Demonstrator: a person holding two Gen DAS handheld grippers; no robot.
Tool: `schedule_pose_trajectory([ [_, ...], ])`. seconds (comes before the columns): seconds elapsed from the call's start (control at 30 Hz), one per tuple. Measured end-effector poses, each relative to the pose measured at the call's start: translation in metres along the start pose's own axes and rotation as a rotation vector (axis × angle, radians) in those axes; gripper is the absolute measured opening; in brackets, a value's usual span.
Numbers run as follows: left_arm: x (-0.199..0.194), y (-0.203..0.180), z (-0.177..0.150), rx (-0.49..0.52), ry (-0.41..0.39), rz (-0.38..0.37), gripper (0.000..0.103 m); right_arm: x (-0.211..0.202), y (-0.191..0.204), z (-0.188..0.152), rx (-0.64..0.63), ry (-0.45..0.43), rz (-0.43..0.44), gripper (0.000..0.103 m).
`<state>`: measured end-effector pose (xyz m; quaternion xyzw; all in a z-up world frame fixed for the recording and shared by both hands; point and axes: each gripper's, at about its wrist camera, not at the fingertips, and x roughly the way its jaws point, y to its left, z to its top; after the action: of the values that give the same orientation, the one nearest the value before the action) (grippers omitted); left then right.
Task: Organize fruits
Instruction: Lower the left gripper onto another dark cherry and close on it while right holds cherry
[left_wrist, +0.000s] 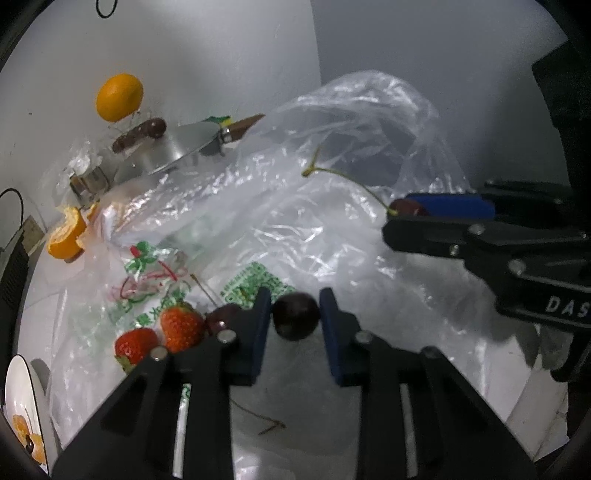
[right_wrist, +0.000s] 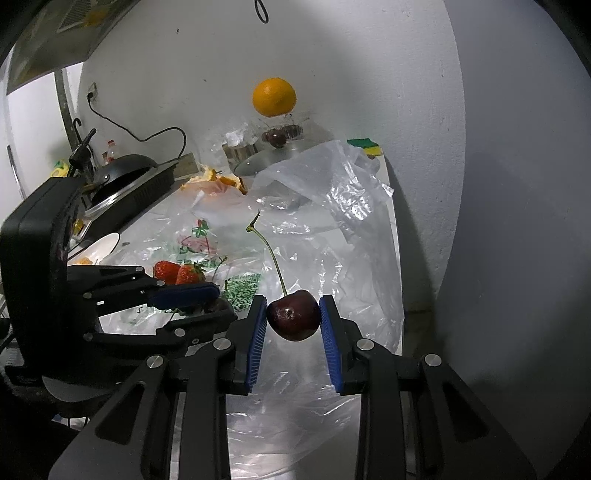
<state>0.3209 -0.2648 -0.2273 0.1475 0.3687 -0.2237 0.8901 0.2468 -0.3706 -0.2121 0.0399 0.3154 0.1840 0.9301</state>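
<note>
The left gripper (left_wrist: 295, 319) is squeezed on a dark cherry (left_wrist: 295, 315) at the bottom middle of the left wrist picture. Its blue pads (left_wrist: 263, 325) press on both sides of the fruit. This cherry has no stalk that can be seen.

The right gripper (right_wrist: 293, 319) is squeezed on another cherry (right_wrist: 293, 320) at the bottom middle of the right wrist picture. This one is dark red and shiny. A long green stalk (right_wrist: 273, 258) goes up from it and leans to the left. In the left wrist picture the right gripper comes in from the right side, with its cherry and long stalk poking out toward the left.

Just left of the left gripper lie two red strawberries (left_wrist: 162, 334), touching each other. One more dark cherry (left_wrist: 221, 317) sits between them and the gripper's pad, partly hidden. All of this lies on crinkly clear plastic bags (left_wrist: 332, 184) that cover most of the white counter (left_wrist: 524, 417). One bag has green and red print on it.

Farther away, in the upper left of the left wrist picture, a whole orange (left_wrist: 119, 96) sits up high, on something clear. Below it are a knife with a brown handle (left_wrist: 140, 134) and a shiny metal lid (left_wrist: 177, 153). Cut orange pieces (left_wrist: 66, 236) lie at the left edge. A white plate (left_wrist: 20, 398) with bits of fruit on it peeks in at the lower left corner.
</note>
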Motion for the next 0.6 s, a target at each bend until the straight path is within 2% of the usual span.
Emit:
schedule_pose_trajectory([
  [0.6,-0.064,0.012,-0.008,-0.034,-0.091,0.005,0.027,-0.025,0.046,0.008,-0.068,-0.032,0.001,0.031],
])
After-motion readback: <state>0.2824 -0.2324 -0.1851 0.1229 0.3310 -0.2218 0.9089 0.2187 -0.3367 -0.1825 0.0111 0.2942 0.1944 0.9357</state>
